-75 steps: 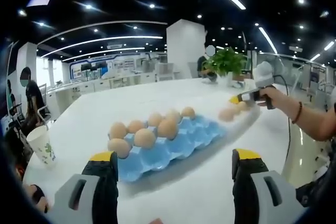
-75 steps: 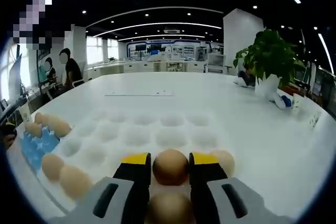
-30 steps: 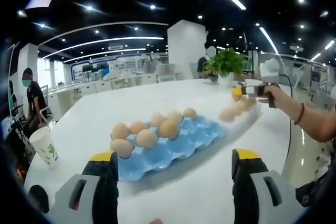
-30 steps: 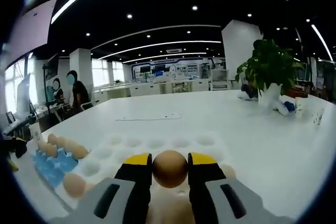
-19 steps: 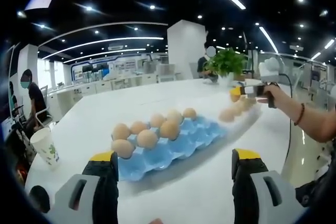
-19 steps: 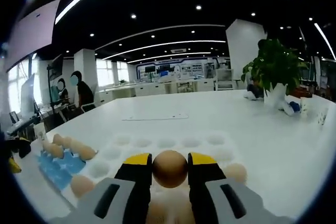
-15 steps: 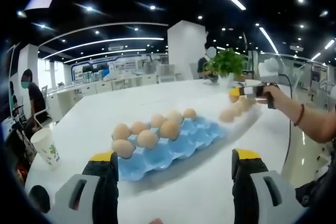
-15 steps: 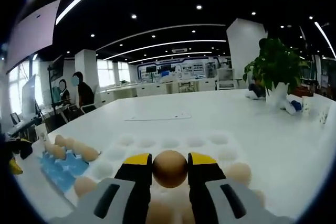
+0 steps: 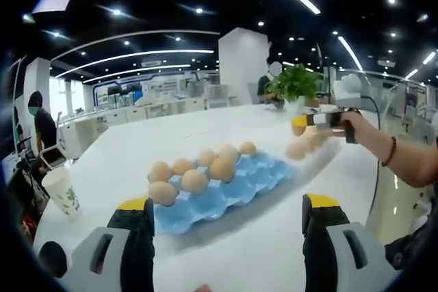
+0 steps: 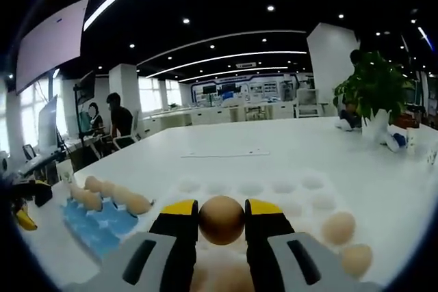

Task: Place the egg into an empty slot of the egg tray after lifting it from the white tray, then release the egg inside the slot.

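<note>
Gripping the egg between its yellow-tipped jaws, the right gripper held it in the air above the white tray, where it had been down among the tray's eggs two and a half seconds before. Since then the right gripper view had swung left, so the blue egg tray with its row of eggs now sat nearer the jaws, low on the left. Two eggs lay at the white tray's right edge. In the left gripper view the right gripper had drifted a little toward the egg tray, carried by a hand. The left gripper stayed wide open, holding nothing, over the white table near a paper cup
</note>
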### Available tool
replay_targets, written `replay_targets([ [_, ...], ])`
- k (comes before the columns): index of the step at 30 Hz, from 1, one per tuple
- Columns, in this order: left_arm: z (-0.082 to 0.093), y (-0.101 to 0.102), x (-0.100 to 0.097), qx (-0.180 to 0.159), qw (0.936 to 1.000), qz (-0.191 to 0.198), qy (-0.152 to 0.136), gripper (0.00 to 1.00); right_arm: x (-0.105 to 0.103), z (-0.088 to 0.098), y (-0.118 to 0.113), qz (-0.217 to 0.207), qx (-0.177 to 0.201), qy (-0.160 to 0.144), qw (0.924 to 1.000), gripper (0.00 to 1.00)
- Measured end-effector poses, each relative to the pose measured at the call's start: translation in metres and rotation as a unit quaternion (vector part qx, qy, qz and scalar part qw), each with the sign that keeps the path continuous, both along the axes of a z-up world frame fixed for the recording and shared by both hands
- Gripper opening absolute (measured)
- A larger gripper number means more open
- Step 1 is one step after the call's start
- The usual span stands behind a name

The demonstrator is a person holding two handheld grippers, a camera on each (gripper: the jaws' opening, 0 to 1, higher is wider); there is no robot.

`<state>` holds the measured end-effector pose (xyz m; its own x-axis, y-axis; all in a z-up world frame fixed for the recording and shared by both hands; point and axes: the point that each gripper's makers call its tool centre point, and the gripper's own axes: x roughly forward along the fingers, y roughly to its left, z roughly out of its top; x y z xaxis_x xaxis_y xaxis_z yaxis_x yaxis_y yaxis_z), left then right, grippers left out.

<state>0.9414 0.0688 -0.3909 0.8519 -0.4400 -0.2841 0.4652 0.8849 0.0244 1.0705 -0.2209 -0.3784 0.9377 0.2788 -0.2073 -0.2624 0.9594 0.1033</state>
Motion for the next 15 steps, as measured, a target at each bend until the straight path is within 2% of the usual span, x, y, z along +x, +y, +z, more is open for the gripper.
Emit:
replay_targets([
  [15,-0.002,0.0,-0.004,0.001,1.0,-0.01,0.0,0.91,-0.004,0.002,0.038,0.03,-0.002,0.003,0.9995,0.27],
])
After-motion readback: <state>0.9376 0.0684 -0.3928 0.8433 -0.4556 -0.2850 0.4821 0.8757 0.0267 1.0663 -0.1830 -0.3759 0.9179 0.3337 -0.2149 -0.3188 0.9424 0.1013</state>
